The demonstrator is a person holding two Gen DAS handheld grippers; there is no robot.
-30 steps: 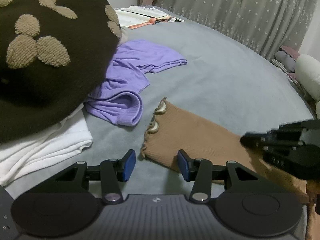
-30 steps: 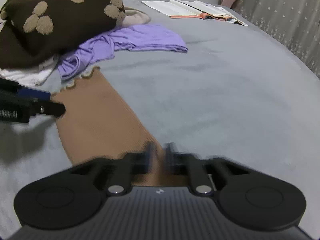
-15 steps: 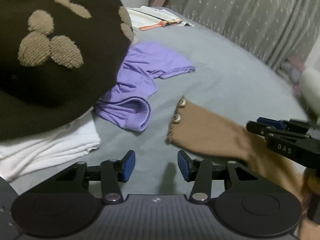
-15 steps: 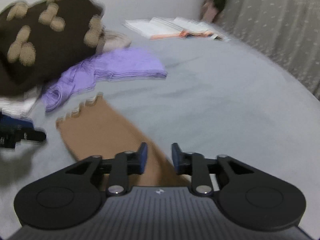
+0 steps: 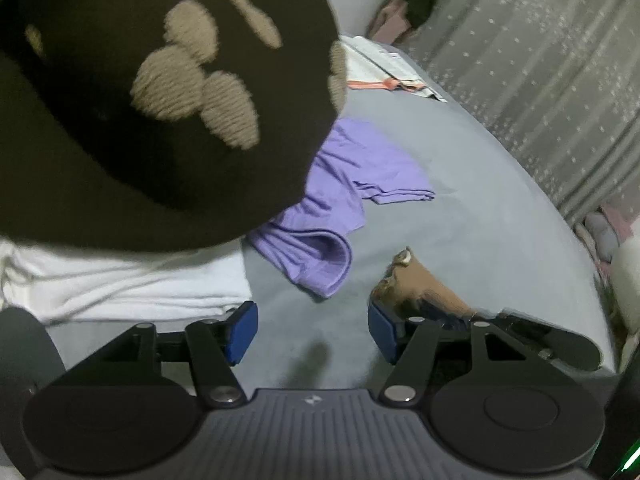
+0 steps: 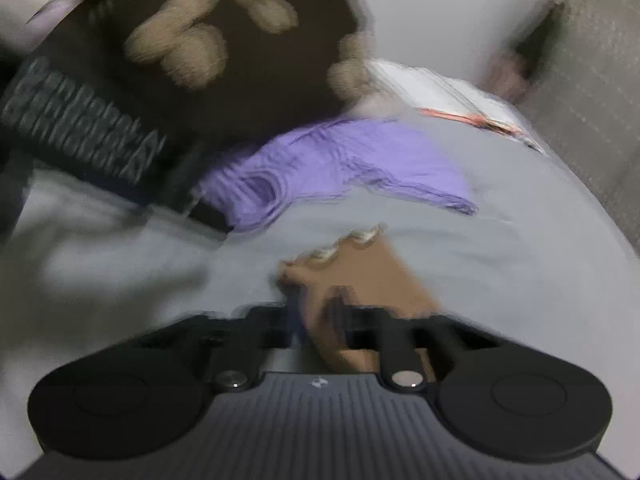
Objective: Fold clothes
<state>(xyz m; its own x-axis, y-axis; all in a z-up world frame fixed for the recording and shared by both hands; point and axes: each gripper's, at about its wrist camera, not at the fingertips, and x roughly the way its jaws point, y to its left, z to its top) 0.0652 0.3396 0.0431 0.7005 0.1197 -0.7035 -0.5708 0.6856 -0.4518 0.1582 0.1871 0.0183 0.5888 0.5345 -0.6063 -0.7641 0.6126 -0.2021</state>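
Left gripper (image 5: 312,332): released; its jaws have just been opening, and only grey bedding is seen between the blue pads.
Right gripper (image 6: 316,320): clenched on the tan ribbed knit garment (image 6: 360,276) after its jaws were just closing; the cloth is seen bunched between the fingers, though the right-wrist view is smeared by motion.
Task garment: the tan piece lies on the grey bed (image 5: 500,208), its scalloped cream-edged hem (image 6: 352,242) pointing toward the pile; in the left-wrist view its hem end shows just beyond the left gripper's right pad.
Step in hand: judged to be a fold of the tan garment, one end being carried by the right gripper.
How it is done well: the pinch should be kept firm and low, the carried end laid squarely over the rest so that the edges line up, and the free end pinned or smoothed by the left gripper.
Nearby things: a crumpled lilac T-shirt (image 5: 340,208) lies just beyond the tan piece; a dark brown fleecy item with beige paw prints (image 5: 160,100) sits on folded white cloth (image 5: 120,284); open papers (image 5: 380,72) lie at the far edge, by a grey starred curtain (image 5: 540,60).
In the way: the lilac shirt lies close to the hem and could be caught in the fold.
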